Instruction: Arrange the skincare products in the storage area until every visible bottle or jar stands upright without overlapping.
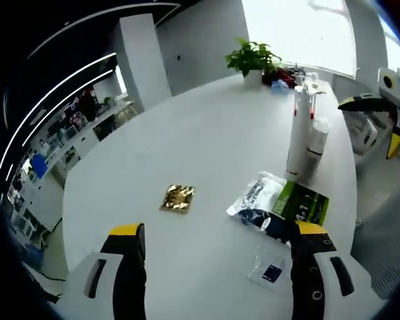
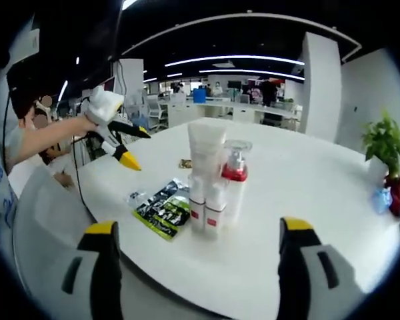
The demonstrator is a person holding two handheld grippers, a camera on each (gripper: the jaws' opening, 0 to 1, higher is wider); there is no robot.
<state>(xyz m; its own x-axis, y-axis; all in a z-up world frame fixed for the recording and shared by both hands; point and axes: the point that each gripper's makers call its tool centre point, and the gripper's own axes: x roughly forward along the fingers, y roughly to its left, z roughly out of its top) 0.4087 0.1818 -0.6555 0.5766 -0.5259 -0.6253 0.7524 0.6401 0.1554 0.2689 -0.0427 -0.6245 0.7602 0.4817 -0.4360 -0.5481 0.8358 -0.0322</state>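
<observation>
White bottles [image 2: 212, 180] stand upright, grouped near the table [image 1: 207, 140] edge — sachets [image 1: 280, 203] lie flat beside; both grippers [image 1: 220, 267] [image 2: 197, 267] released, holding nothing.

White table [image 1: 187, 140] — bottles [image 2: 210, 180], sachets [image 1: 280, 203], gold packet [image 1: 178, 198].

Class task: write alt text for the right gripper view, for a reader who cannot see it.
A cluster of upright white skincare bottles stands on a round white table, with a green-and-black sachet lying flat beside it. The right gripper is open in the foreground, and the left gripper hovers over the table's far side.
</observation>
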